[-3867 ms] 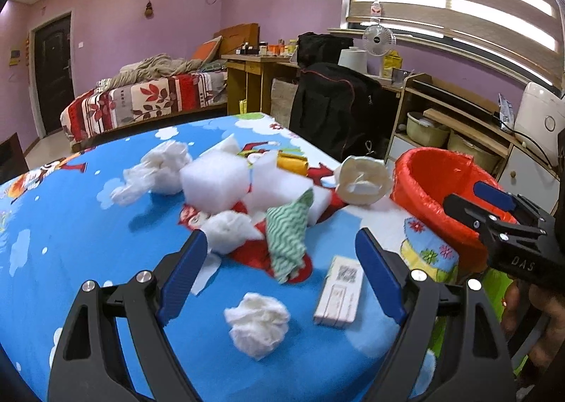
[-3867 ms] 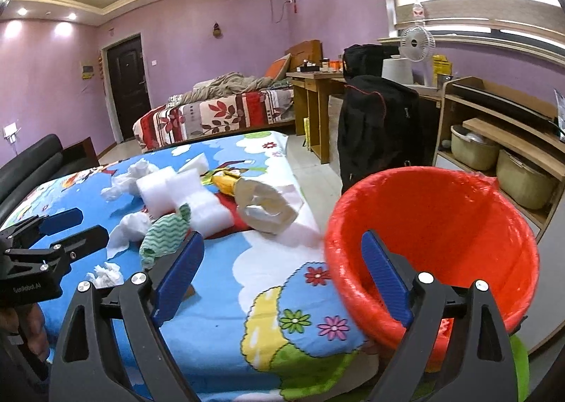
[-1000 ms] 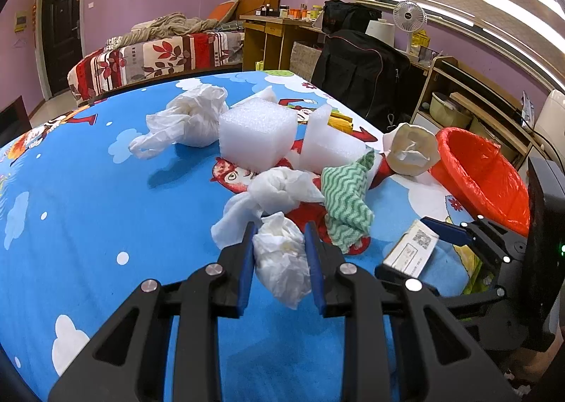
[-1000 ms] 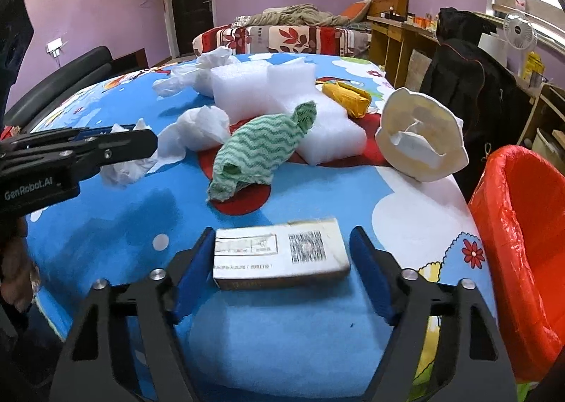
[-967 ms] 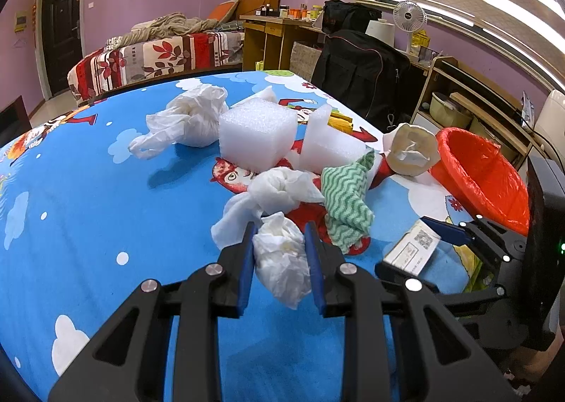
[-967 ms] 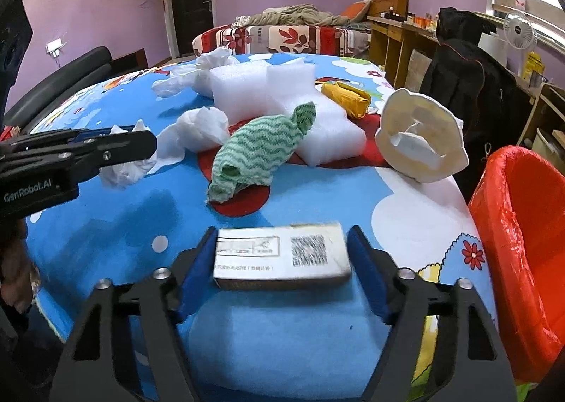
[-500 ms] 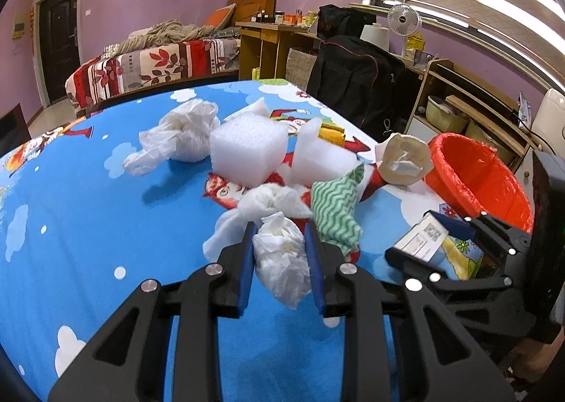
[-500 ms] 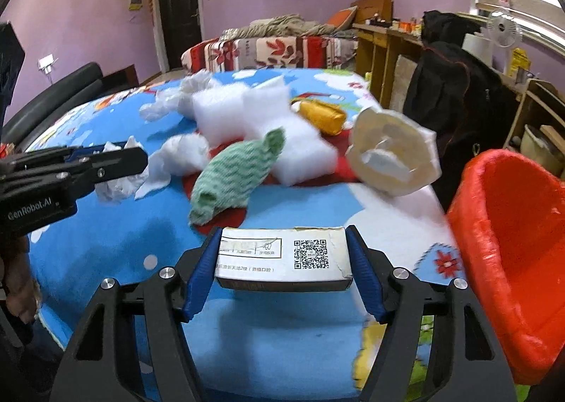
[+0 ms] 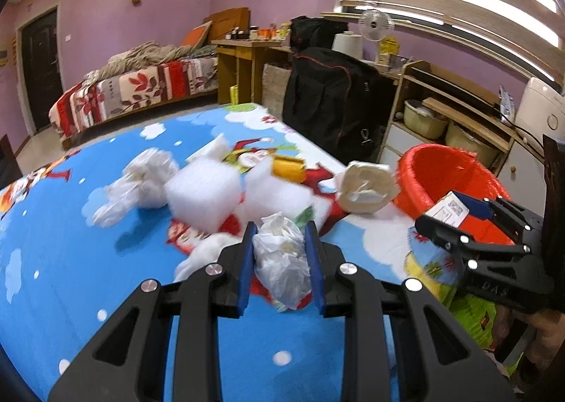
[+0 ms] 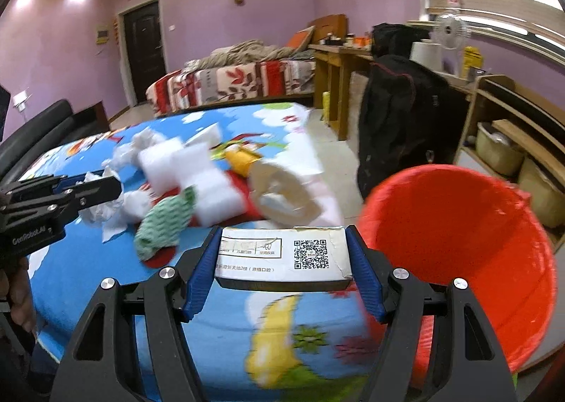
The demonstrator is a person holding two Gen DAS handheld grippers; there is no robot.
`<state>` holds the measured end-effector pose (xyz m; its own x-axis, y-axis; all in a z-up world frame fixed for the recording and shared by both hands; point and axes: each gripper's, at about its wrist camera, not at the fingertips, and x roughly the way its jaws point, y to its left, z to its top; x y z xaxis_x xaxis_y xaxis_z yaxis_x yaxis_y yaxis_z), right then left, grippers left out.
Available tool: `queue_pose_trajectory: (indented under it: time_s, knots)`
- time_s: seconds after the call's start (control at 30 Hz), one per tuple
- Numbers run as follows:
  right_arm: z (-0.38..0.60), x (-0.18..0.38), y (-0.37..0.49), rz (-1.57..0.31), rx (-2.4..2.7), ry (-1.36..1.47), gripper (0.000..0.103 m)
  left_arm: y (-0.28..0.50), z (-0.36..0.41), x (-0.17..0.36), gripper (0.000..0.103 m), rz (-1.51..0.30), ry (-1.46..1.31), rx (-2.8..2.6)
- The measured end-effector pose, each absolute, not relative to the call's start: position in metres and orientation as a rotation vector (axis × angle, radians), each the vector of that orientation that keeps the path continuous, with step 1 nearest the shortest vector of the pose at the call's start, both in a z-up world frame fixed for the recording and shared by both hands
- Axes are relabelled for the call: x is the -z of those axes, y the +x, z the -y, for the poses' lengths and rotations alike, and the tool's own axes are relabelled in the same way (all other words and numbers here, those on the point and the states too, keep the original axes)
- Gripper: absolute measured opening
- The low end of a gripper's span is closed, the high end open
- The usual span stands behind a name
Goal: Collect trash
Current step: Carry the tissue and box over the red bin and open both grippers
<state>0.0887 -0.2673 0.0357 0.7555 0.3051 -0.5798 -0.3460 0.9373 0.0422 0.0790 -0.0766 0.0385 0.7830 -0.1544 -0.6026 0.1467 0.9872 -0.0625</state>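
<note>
Blue-padded left claw: we have it clamped on a crumpled white tissue wad, which bulges above and below the pads and hangs clear of the surface.
Right claw: we grip a flat white carton by its two short ends; its QR code faces up, and the carton is level, lifted off the surface.
Right claw from the left camera: we see it low at the right, with the carton just in front of the bin's rim.
Left claw from the right camera: we see it at the far left, with the tissue wad showing beside its tip.
Bin: red-lined bin stands off the surface's right edge, mouth open, just beside the carton.
Remaining trash: green-and-white zigzag cloth, white foam blocks, a yellow wrapper, a cream paper roll and a crumpled plastic bag lie clustered mid-surface, blurred.
Cover: blue cartoon-print cloth with clouds and flowers.
Beyond: black bag stands on the floor behind the bin; bed along the far wall.
</note>
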Motion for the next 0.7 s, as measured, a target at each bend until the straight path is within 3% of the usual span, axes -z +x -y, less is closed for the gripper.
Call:
queue_pose_trajectory:
  time_s: [0.7]
  knots:
    - [0.398,-0.056,0.107,-0.575,-0.095,0.016,0.066,0.13,0.202,-0.065,0.027,-0.621,0.06,0.435]
